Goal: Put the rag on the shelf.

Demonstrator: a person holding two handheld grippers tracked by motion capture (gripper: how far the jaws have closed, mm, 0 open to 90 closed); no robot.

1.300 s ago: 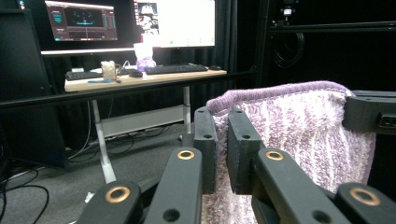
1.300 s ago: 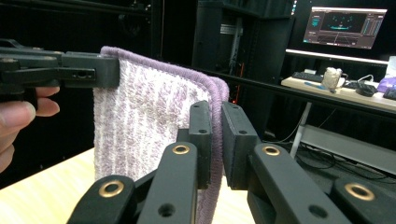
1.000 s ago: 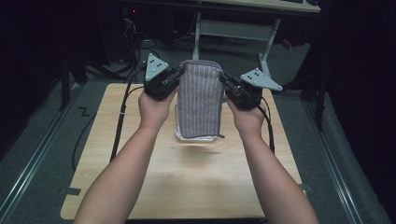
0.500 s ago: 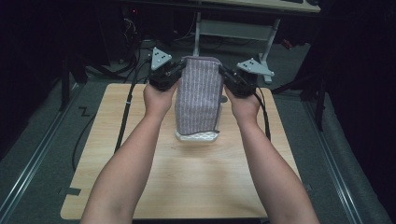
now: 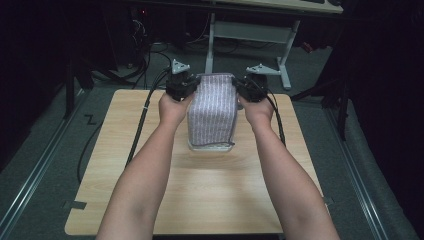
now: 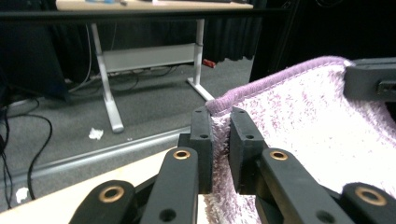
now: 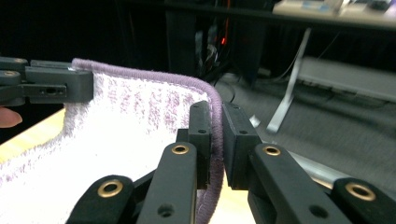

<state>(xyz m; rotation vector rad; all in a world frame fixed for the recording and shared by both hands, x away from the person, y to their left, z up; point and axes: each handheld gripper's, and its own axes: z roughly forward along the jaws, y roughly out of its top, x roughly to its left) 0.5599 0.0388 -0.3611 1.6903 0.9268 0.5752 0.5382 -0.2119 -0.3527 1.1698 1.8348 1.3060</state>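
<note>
From the high view I see my left gripper point(image 5: 186, 86) and right gripper point(image 5: 243, 88) raised over the far half of the wooden table point(image 5: 150, 200), each pinching a top corner of a purple-and-white striped towel point(image 5: 212, 110). The towel hangs between them, and its lower end rests folded on the tabletop. In the left gripper view, my left gripper point(image 6: 220, 122) has its jaws narrowed onto the towel point(image 6: 317, 135) at the purple hem, with the cloth stretching away to the other gripper point(image 6: 371, 81) at the far corner. In the right gripper view, my right gripper point(image 7: 217, 119) is likewise clamped on the hem of the towel point(image 7: 121, 135), and the other gripper point(image 7: 46, 86) grips the opposite corner.
</note>
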